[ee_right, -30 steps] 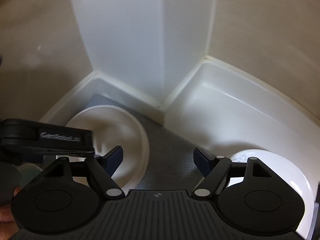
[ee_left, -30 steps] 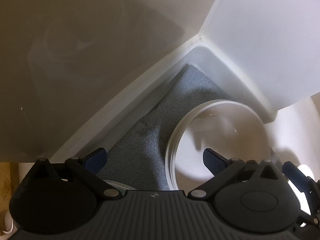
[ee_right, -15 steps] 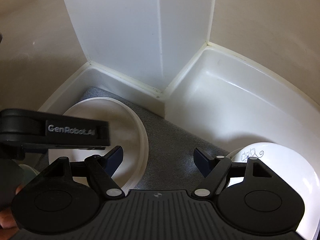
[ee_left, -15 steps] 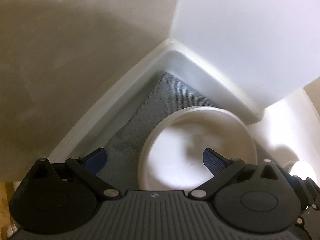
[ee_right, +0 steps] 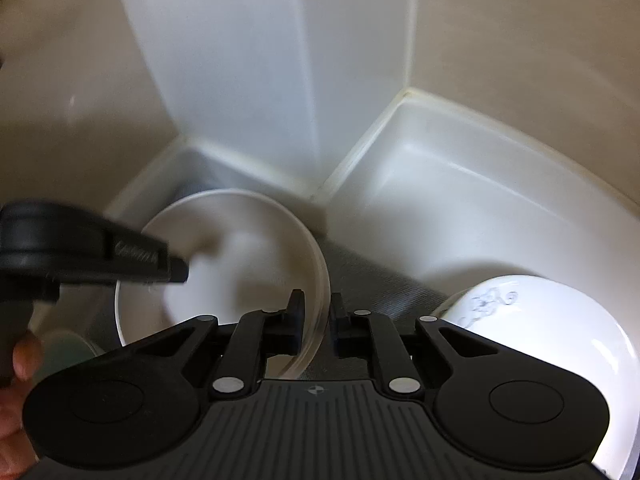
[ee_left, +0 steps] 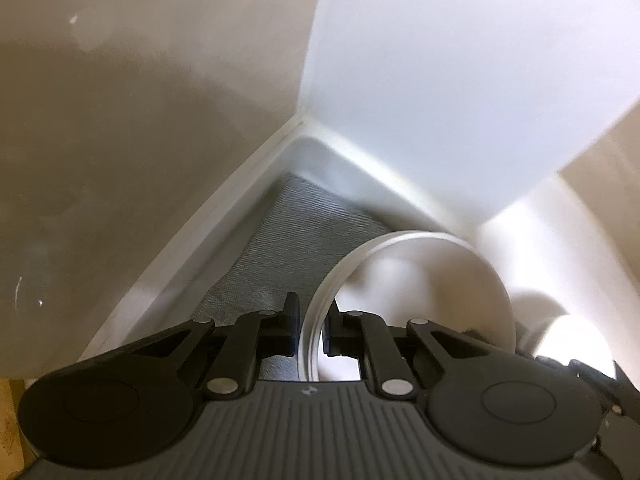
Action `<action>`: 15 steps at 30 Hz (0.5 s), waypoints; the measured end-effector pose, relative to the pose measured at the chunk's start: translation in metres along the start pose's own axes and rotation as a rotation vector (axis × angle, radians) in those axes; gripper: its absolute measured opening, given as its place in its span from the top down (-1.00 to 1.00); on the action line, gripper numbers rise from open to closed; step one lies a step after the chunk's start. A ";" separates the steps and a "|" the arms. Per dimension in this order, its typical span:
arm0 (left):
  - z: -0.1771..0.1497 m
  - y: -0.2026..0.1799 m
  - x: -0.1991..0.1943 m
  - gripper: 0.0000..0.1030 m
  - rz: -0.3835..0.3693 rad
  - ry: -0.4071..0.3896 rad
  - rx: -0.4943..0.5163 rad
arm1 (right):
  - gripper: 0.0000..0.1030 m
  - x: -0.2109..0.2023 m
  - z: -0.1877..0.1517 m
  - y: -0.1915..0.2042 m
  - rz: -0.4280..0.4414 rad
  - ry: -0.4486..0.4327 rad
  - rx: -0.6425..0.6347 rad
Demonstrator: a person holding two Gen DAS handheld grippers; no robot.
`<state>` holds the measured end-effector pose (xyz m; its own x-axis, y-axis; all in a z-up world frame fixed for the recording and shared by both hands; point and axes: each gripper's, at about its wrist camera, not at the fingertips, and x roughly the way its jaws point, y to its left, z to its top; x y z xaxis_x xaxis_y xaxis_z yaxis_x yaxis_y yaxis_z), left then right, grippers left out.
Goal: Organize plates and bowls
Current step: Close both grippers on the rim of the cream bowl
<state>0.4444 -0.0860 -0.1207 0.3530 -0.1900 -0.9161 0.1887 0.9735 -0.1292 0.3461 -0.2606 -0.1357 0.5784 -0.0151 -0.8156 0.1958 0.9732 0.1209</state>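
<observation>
A stack of white bowls (ee_left: 424,276) sits on a grey mat (ee_left: 288,236) in a white compartment. My left gripper (ee_left: 310,326) is shut on the stack's left rim. In the right wrist view the same stack (ee_right: 240,248) is at the left, and my right gripper (ee_right: 318,322) is shut on its right rim. The left gripper's body (ee_right: 92,248) shows over the stack's left side. A white bowl with a dark pattern (ee_right: 532,324) lies at the right in the right wrist view.
A white divider wall (ee_right: 248,80) rises behind the stack and separates two white trays (ee_right: 460,208). Beige walls (ee_left: 120,120) close in on the left. A greenish object (ee_right: 64,350) shows at the lower left, by a hand.
Both grippers were open a second ago. Both have closed on the rim of the bowl stack, left gripper on the left side and right gripper on the right side.
</observation>
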 end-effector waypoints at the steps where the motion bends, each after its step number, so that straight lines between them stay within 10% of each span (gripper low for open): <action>1: -0.001 -0.001 -0.008 0.79 -0.011 -0.015 0.007 | 0.74 -0.006 0.000 -0.001 -0.003 -0.019 -0.002; 15: -0.079 -0.049 -0.107 0.79 -0.218 -0.102 0.224 | 0.73 -0.156 -0.065 -0.023 -0.077 -0.203 0.041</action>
<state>0.3250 -0.1035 -0.0462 0.3696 -0.4137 -0.8320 0.4626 0.8585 -0.2214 0.2001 -0.2656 -0.0473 0.7069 -0.1389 -0.6935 0.2755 0.9572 0.0891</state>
